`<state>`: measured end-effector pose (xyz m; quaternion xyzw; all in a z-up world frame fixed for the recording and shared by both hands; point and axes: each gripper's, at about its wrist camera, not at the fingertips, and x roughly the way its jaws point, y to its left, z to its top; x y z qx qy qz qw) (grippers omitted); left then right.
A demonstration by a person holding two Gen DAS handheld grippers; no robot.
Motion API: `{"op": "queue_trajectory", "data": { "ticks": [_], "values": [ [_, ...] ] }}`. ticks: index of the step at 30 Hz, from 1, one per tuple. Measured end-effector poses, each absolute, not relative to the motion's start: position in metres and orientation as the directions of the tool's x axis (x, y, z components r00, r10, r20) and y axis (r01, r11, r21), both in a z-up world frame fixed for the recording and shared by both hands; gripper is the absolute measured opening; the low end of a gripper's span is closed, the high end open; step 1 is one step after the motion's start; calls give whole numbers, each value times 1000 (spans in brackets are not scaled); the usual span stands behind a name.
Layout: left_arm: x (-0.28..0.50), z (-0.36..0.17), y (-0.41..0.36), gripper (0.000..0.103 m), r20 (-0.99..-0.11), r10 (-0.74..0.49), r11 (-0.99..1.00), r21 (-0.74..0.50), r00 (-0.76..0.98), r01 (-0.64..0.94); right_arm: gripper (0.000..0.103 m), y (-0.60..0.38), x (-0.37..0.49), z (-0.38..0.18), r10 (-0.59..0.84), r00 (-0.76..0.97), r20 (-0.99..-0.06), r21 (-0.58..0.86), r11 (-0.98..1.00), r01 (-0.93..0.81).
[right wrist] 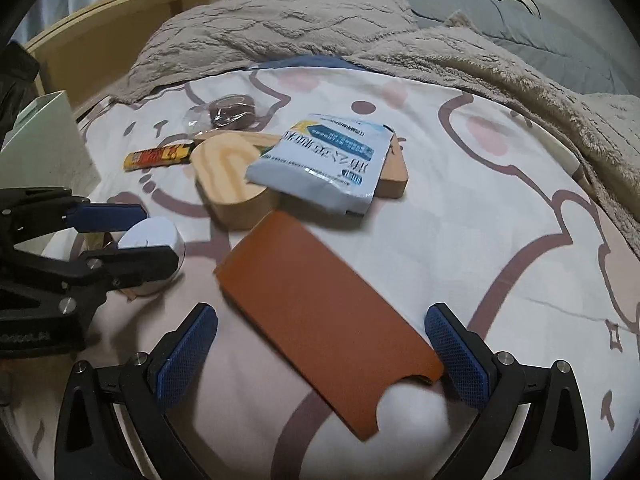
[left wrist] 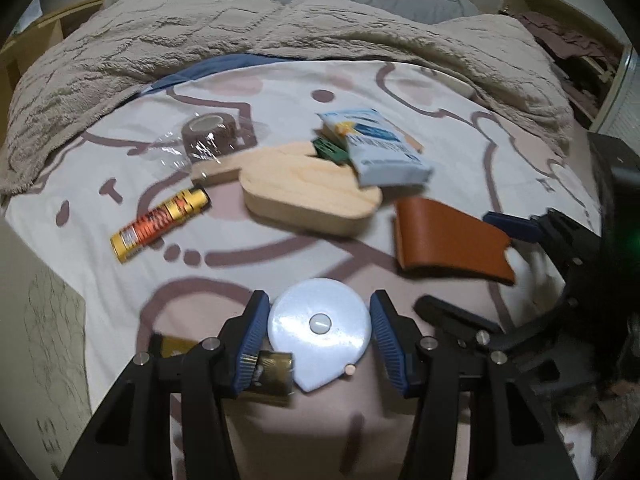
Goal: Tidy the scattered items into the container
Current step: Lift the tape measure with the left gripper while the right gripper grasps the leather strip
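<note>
My left gripper is open with its blue pads either side of a round white tape measure lying on the bed sheet; a small gap shows on each side. It also shows in the right wrist view. My right gripper is open astride a flat brown leather sleeve, also seen in the left wrist view. A wooden oval container holds a light-blue packet and a green item. A yellow-orange tube and a wrapped brown bandage roll lie to its left.
A gold-wrapped item lies under my left finger. A rumpled beige blanket borders the far side of the sheet. A pale box stands at the left bed edge. A wooden lid lies beside the container.
</note>
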<state>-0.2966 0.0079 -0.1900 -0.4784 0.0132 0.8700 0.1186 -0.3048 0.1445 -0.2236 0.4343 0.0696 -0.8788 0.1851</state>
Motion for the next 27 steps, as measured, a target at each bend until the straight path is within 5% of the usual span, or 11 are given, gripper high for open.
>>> {"op": "queue_trajectory", "data": {
  "ticks": [19,21,23,27],
  "values": [
    [-226,-193,27,58,-846,331,-928,-213,-419,-305,103,170,-276,-222,-341,-561,-754,128,-914,384],
    [-220,-194,32,64,-845,315,-928,-178,-433,-328,103,170,-275,-222,-344,-565,-750,131,-915,383],
    [-215,-198,35,81,-834,327,-924,-183,-445,-337,103,174,-275,-221,-357,-570,-740,147,-913,382],
    [-208,-206,41,98,-816,339,-924,-194,-468,-331,83,186,-274,-218,-361,-599,-714,181,-923,340]
  ]
}}
